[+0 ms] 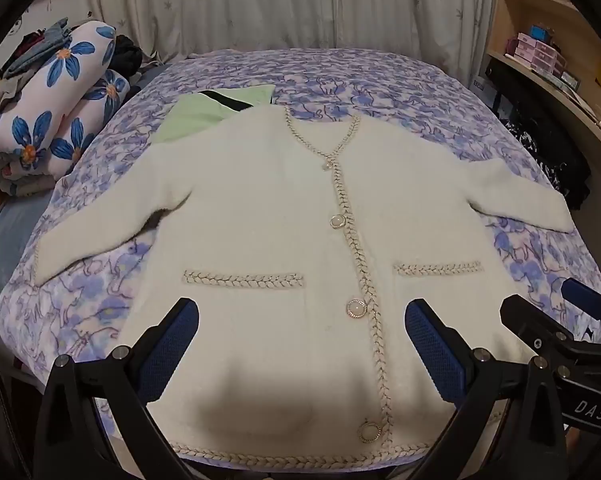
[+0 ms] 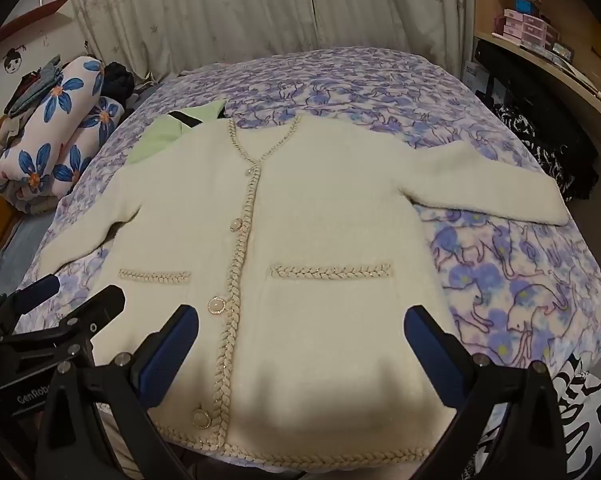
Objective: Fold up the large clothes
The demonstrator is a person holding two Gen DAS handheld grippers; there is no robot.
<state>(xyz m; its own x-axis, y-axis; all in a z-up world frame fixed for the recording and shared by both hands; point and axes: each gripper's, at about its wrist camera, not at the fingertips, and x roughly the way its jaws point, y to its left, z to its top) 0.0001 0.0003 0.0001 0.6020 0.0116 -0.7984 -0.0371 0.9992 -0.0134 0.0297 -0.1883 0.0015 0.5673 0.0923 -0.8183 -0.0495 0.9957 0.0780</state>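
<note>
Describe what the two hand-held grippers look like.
Both match: the left hand-held gripper and right hand-held gripper have black angular frames with silver bolts and blue textured pads. White lettering marks their bodies: "DAS" on the right one, "GenRobo" on the left. No cables or sleeves show.

The cardigan (image 1: 268, 216) is spread flat on the bed (image 1: 400, 80), directly ahead of both grippers. A folded garment (image 1: 204, 114) is partly covered beyond its far-left shoulder; rolled bedding (image 1: 56, 116) is stacked further left.
</note>
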